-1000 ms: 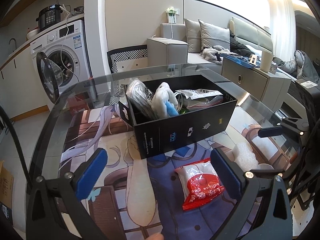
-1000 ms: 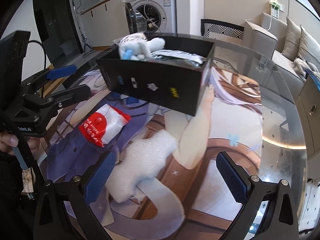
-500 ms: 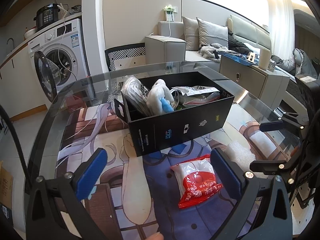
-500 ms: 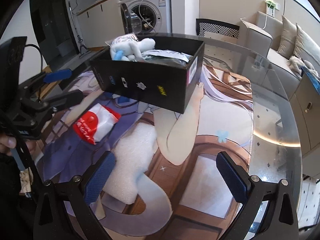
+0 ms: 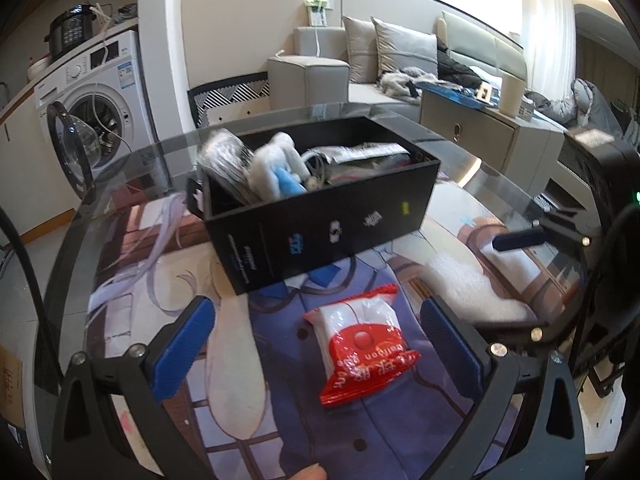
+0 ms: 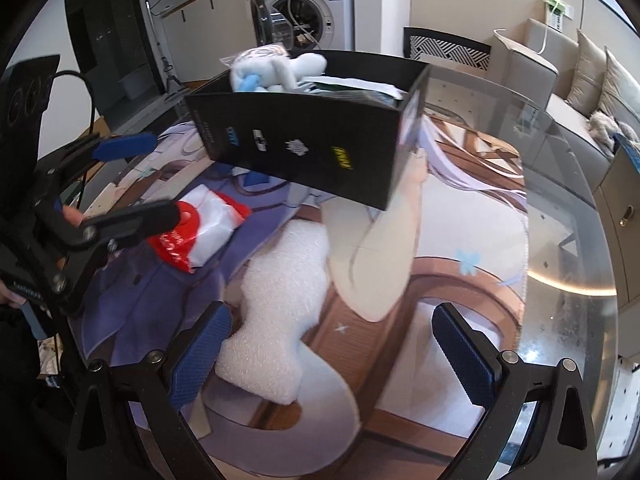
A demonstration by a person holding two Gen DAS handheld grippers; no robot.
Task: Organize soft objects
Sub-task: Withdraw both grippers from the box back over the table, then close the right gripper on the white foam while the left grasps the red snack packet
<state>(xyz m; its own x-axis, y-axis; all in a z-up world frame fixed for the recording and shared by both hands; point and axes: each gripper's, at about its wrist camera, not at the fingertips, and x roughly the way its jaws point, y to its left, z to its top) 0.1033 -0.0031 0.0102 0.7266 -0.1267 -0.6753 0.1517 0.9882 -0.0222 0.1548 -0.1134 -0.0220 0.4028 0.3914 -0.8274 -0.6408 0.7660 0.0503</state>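
Two tongs agape, left tongs (image 5: 316, 342), right tongs (image 6: 334, 354), one packet (image 5: 362, 346), one foam (image 6: 280, 312)

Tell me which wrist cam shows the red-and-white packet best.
Left wrist: the red-and-white packet lies whole and unobstructed between the open left gripper fingers, print visible. Right wrist shows the packet off to the side, partly covered by a left gripper finger.
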